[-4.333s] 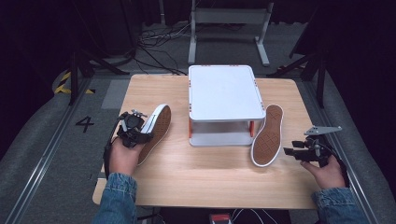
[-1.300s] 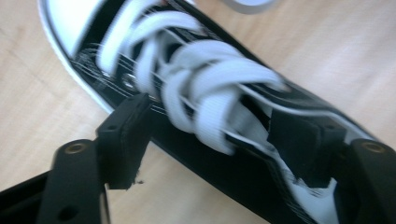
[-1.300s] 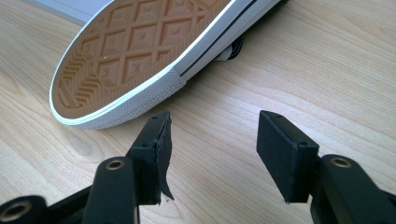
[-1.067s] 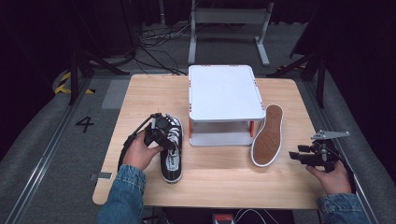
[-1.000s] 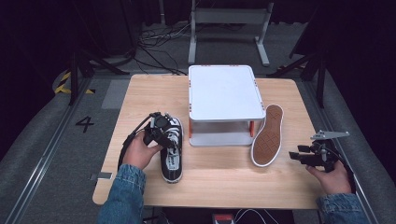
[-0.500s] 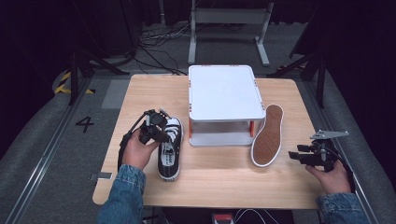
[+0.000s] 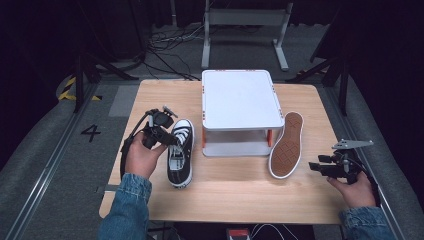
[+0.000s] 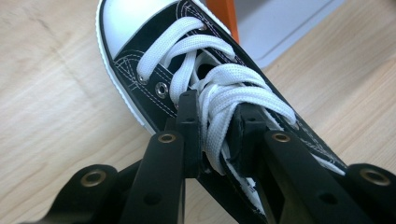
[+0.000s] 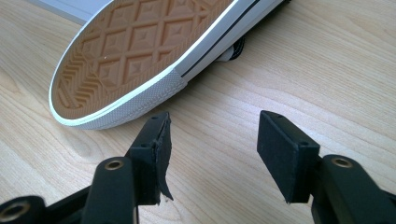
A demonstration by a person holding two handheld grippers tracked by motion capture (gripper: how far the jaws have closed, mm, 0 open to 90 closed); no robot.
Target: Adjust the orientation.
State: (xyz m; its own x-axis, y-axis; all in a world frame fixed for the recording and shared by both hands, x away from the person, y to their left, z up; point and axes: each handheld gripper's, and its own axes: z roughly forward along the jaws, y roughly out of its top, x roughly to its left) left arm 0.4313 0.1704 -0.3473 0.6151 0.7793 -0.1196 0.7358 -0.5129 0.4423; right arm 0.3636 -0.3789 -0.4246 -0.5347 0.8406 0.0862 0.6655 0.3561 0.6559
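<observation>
Your left claw (image 8: 212, 135) is clenched on the laces and tongue of the black high-top sneaker (image 7: 180, 152), which sits upright on the counter (image 7: 230, 195) just left of the white two-tier rack (image 7: 240, 100). Your right claw (image 9: 212, 154), jaws apart and empty, rests right of the second sneaker (image 7: 287, 145), which lies sole-up against the rack's right side.

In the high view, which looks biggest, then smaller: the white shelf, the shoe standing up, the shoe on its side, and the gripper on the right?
1. White shelf.
2. Upright shoe and tipped shoe: alike, a pair.
3. Right gripper.
</observation>
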